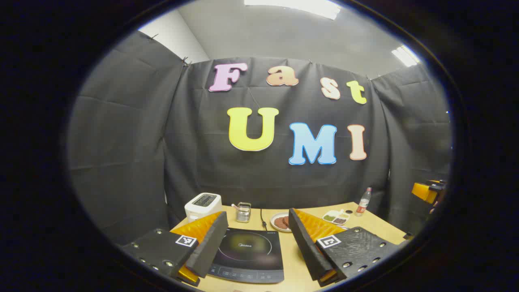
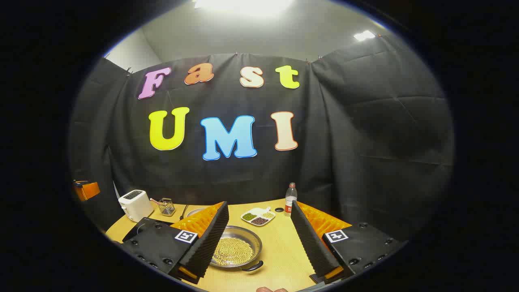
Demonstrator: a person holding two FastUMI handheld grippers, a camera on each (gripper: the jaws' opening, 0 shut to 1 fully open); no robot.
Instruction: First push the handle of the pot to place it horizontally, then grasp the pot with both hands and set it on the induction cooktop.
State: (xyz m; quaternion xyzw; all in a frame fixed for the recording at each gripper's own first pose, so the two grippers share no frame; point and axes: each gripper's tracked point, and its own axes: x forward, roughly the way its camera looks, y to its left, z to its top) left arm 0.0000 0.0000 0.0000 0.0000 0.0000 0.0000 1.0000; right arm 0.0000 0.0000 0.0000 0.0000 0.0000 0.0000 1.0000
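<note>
L gripper view, left to right: white boxy toaster [image 1: 202,206] sits ahead-left of the left gripper [image 1: 254,242], just past its left finger. Next, small wire-mesh metal holder [image 1: 243,212] w/ something thin sticking out, beyond the gap. Flat black glass induction cooktop [image 1: 248,253] lies directly ahead and below, between the two fingers, its left edge hidden behind the left one; a black cord runs from its far edge toward the wall. Fingers stand wide apart, nothing between them, not touching anything. Round white plate w/ dark brown patties [image 1: 279,222] just beyond the right finger's tip. Farther right, white divided dish w/ green and dark beans [image 1: 336,217], then clear plastic bottle w/ red cap [image 1: 364,201] near the far edge of the light wooden table [image 1: 377,225]. Far right edge: part of the other gripper, well apart.

R gripper view, left to right: toaster and wire holder far ahead-left of the right gripper [image 2: 256,239]; cooktop corner peeks out behind its left finger. Shallow round steel pot filled w/ yellowish beans [image 2: 235,249] sits on the table ahead and below, partly tucked behind the left finger, well inside the gap; its black handle [image 2: 253,266] points toward the gripper, nearest side. Pot is beside the cooktop, not on it. Fingers spread wide, clear of the pot. Divided dish and bottle stand beyond the gap, toward the right finger.
</note>
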